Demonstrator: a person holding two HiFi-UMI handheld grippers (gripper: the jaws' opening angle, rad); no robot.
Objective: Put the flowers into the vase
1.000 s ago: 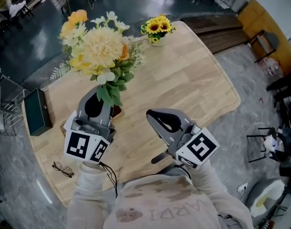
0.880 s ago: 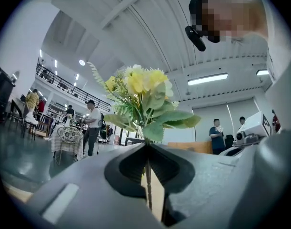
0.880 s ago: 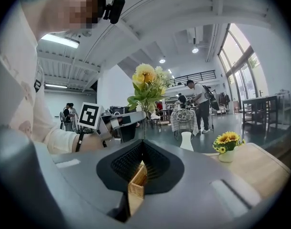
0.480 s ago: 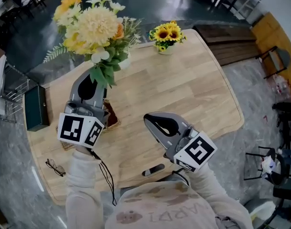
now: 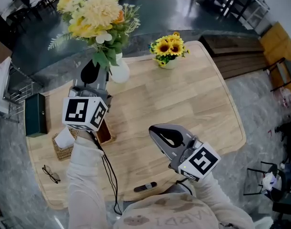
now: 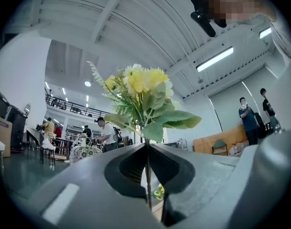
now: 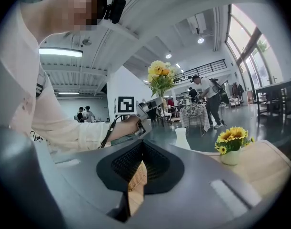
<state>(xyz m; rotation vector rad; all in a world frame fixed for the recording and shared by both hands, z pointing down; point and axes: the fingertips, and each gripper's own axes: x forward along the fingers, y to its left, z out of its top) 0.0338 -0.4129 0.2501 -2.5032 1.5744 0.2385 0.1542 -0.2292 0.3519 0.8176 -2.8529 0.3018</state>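
One bunch of yellow flowers [image 5: 95, 15] stands upright in the left gripper [image 5: 94, 68], its jaws clamped on the thin stem [image 6: 147, 175], above the table's [image 5: 193, 104] far edge. One white vase [image 5: 119, 72] sits there, empty. One small pot [image 5: 168, 64] further right along that edge holds sunflowers [image 5: 169, 46]. The right gripper [image 5: 155, 129], closed on nothing, hovers near the front edge. One wicker basket [image 5: 59, 151] at the left edge holds something white.

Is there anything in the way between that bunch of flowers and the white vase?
Nothing visible does. The left gripper holds the flowers close by the vase; the sunflower pot stands well off to the side.
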